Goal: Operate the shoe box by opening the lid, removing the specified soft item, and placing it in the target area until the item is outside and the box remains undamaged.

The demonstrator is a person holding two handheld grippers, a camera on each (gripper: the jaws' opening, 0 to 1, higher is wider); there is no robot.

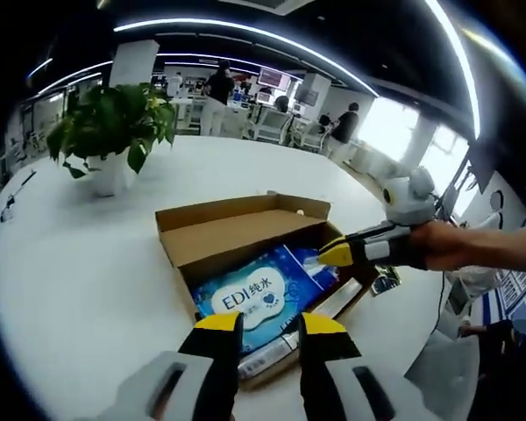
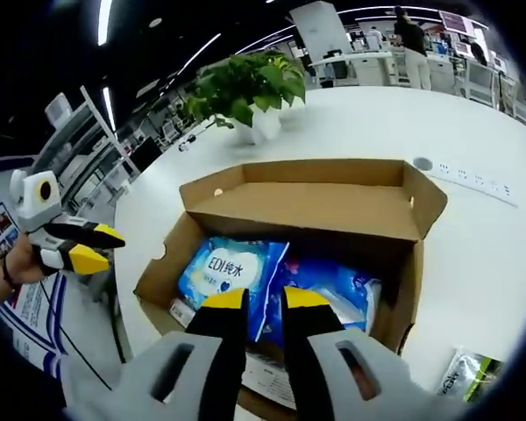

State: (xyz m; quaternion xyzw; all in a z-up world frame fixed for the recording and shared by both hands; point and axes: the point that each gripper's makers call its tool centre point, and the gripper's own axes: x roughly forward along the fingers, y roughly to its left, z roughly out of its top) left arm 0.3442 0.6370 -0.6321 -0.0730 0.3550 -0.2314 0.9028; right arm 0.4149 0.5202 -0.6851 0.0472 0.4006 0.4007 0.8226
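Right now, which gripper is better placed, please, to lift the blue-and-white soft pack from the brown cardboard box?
Right. The right gripper hangs open over the blue-and-white soft pack in the brown cardboard box; the left gripper sits outside it.

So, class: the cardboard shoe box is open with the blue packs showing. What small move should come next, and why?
Probably lower the right gripper onto the blue-and-white soft wipes pack in the brown cardboard shoe box: the lid already stands up, and its open jaws hover above that pack.
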